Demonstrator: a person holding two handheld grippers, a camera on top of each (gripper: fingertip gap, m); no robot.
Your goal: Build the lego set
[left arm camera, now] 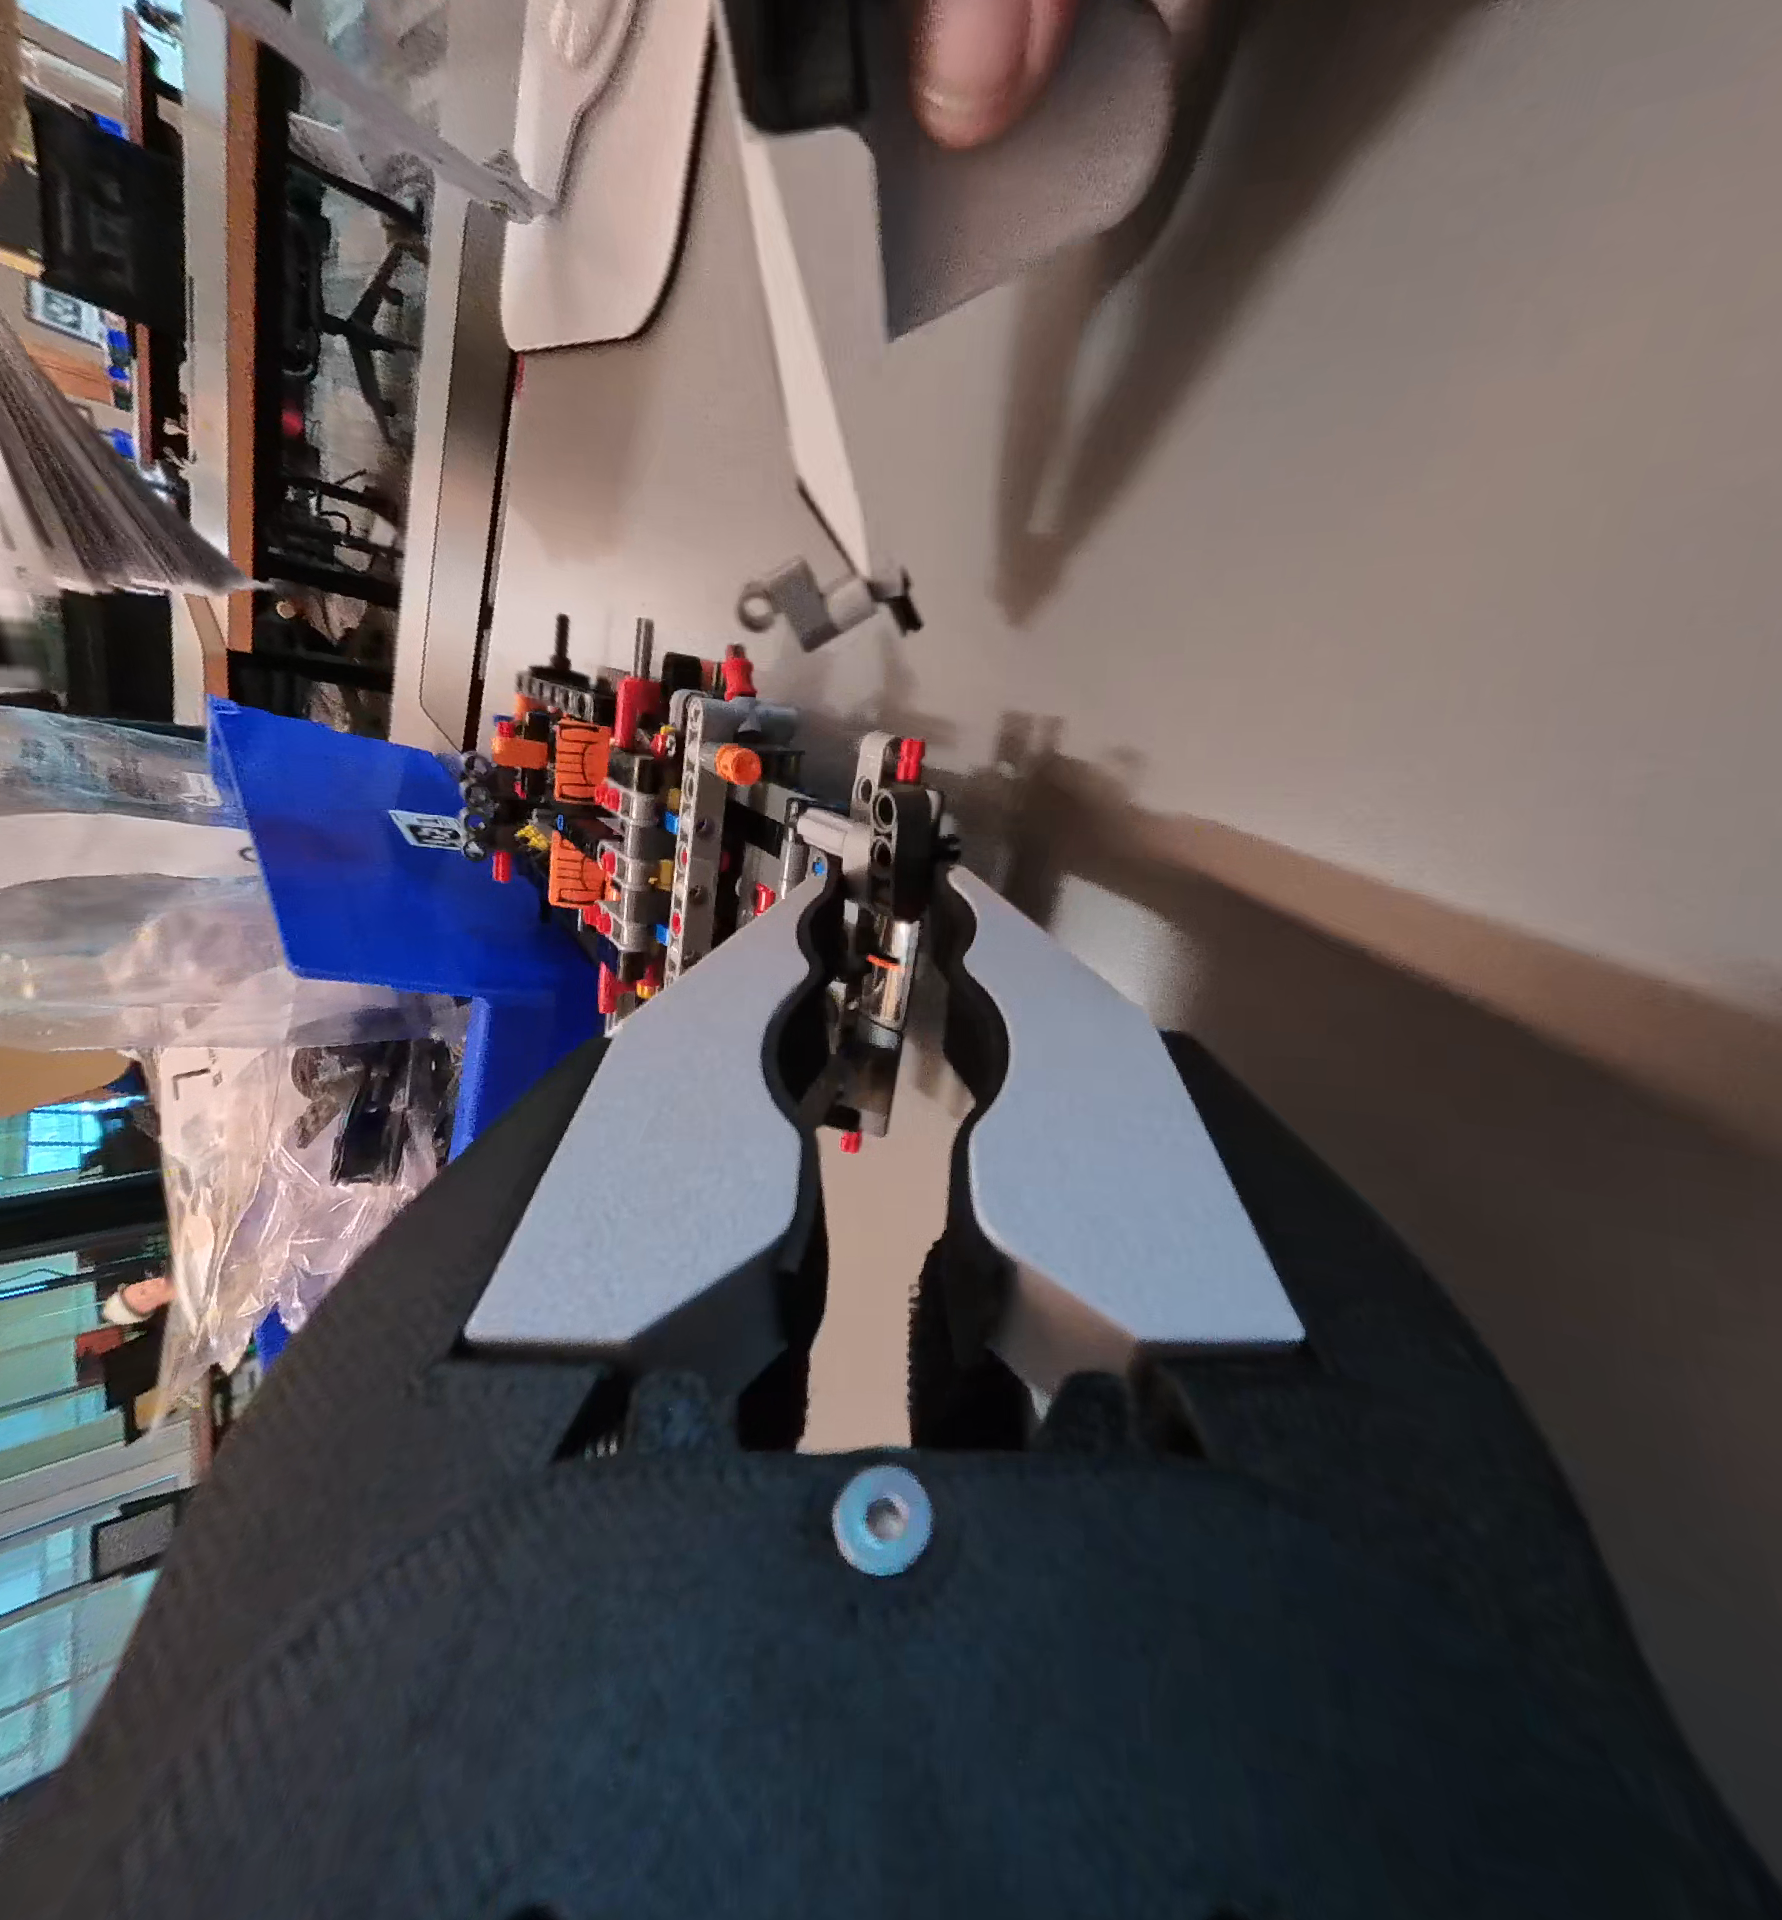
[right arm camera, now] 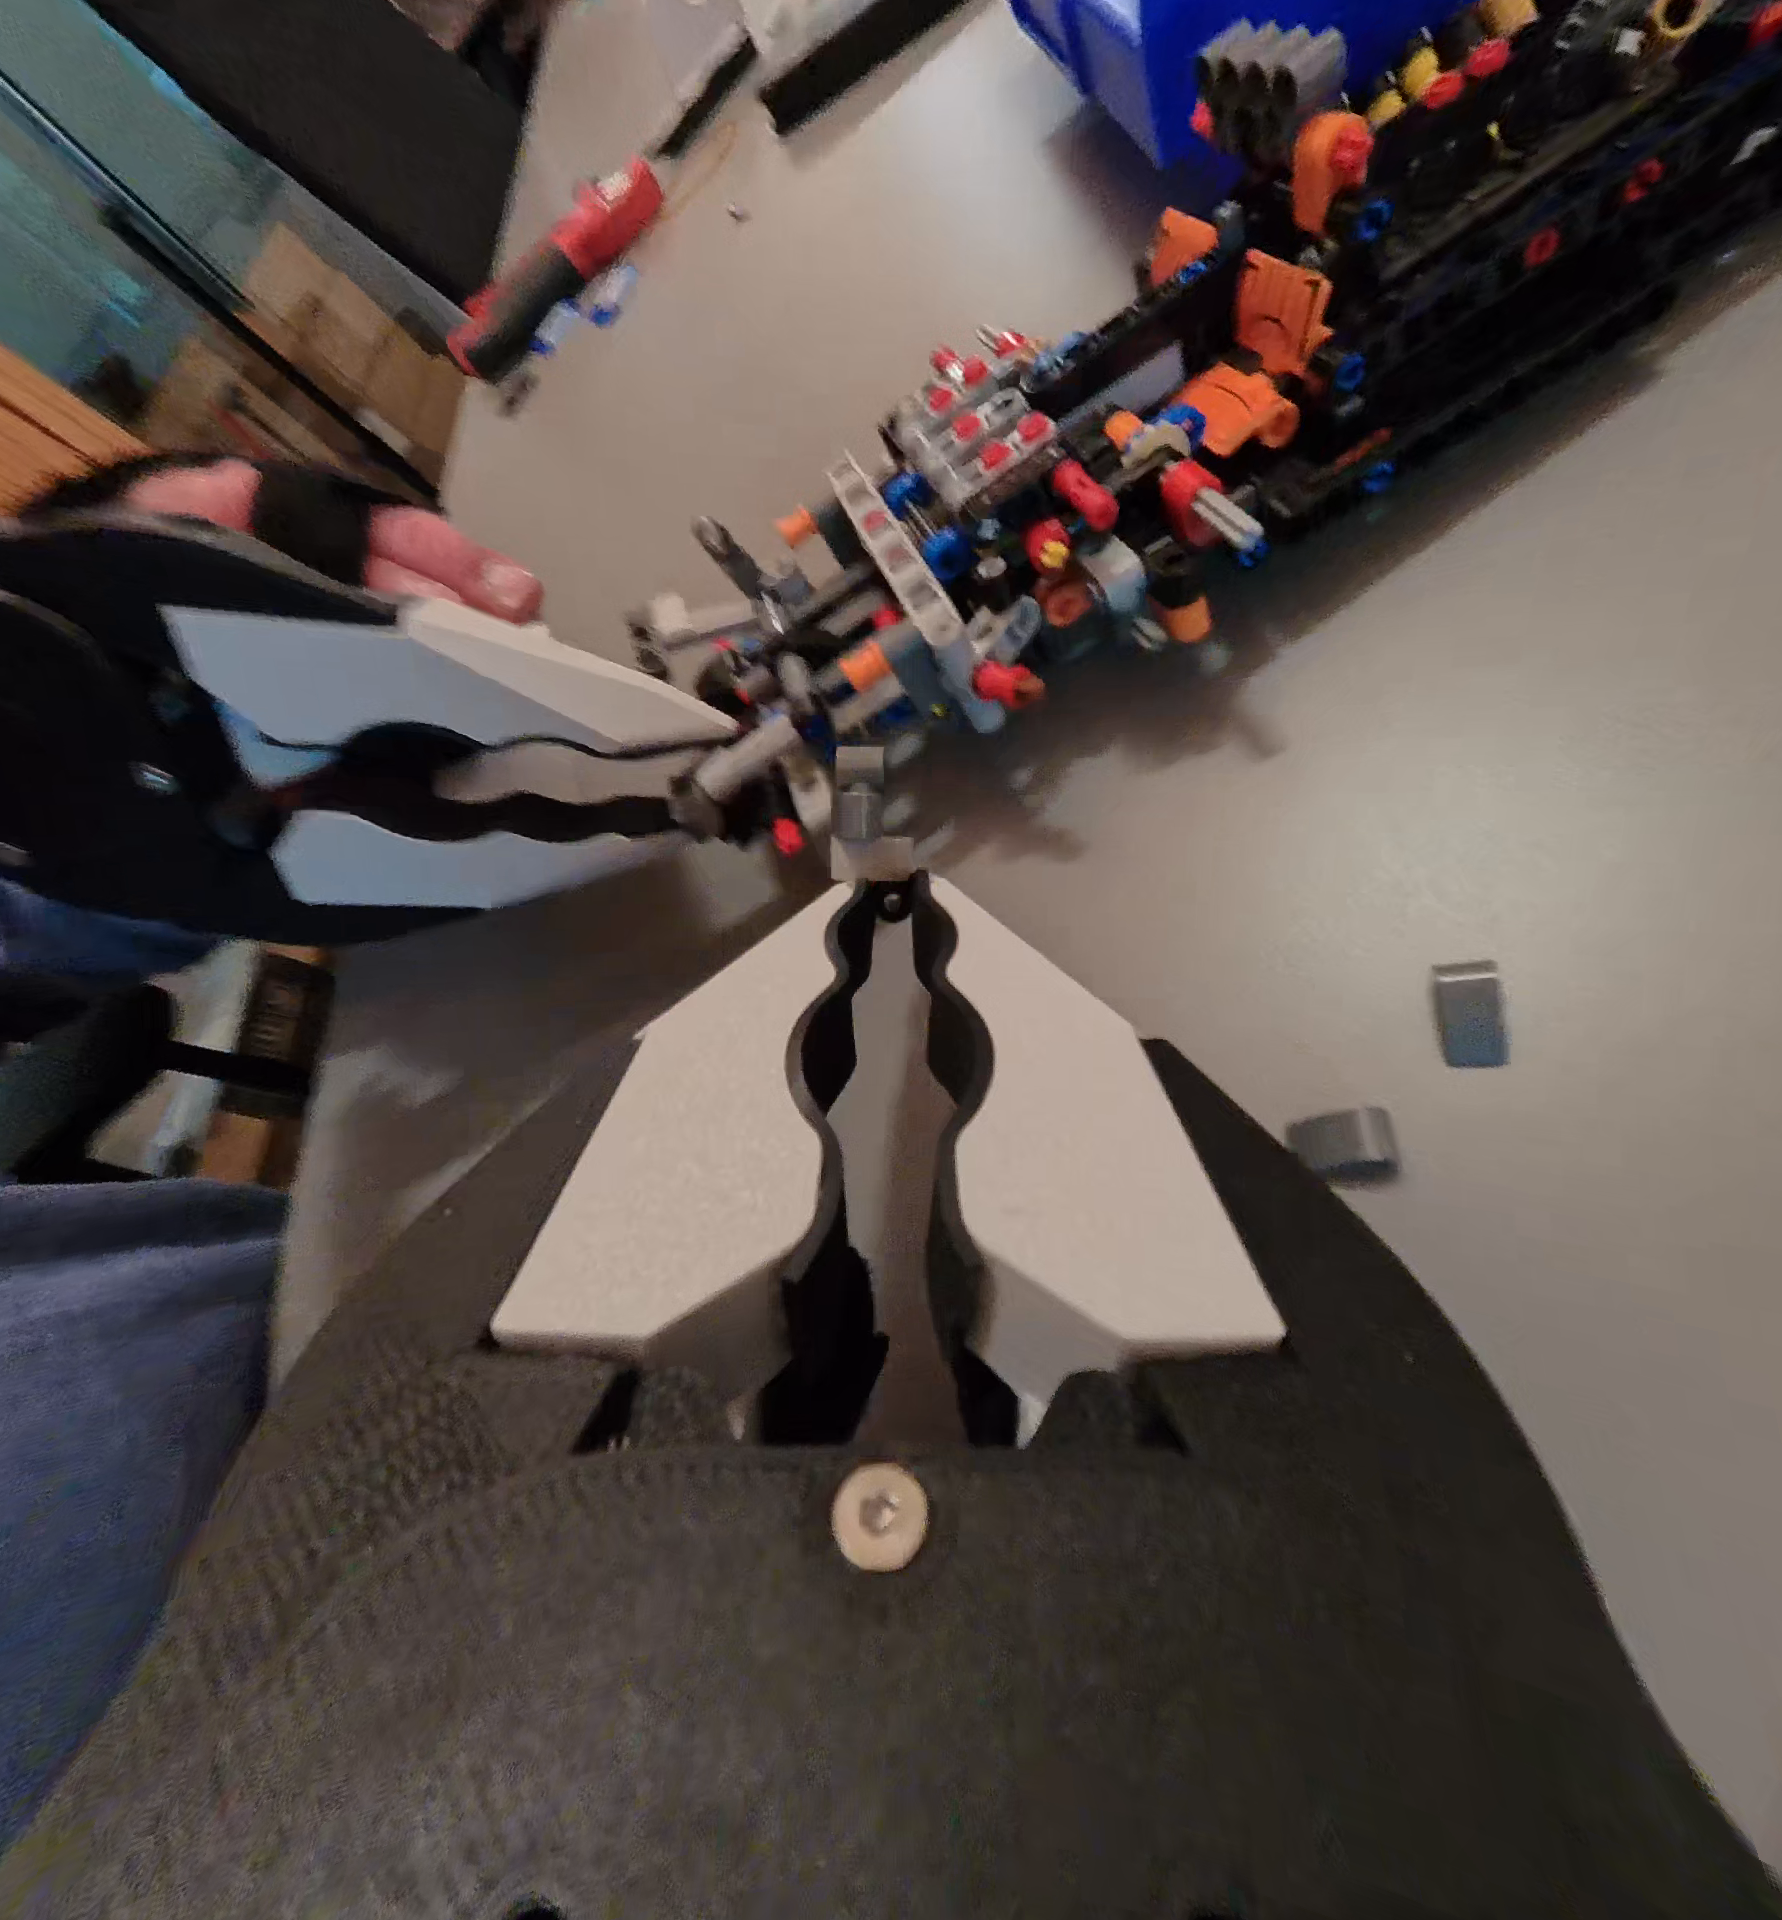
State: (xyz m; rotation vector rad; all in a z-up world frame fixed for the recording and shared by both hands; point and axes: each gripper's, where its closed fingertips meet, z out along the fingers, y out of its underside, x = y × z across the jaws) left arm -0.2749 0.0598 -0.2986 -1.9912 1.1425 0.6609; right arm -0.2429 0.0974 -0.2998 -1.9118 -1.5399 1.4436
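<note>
Grey and small, a connector piece (right arm camera: pixel 859 821) is pinched at the tips of the right claw (right arm camera: pixel 887 883) and sits right against the near end of the lego model (right arm camera: pixel 1022 540), so the step in hand looks like seating this piece into the frame that lies on the tabletop (right arm camera: pixel 1489 727). Just left of that end, the left claw (left arm camera: pixel 882 935) is clamped on a black beam (left arm camera: pixel 892 831) of the model, steadying it. Next should come a straight, gentle push with the pin lined up to its hole.
</note>
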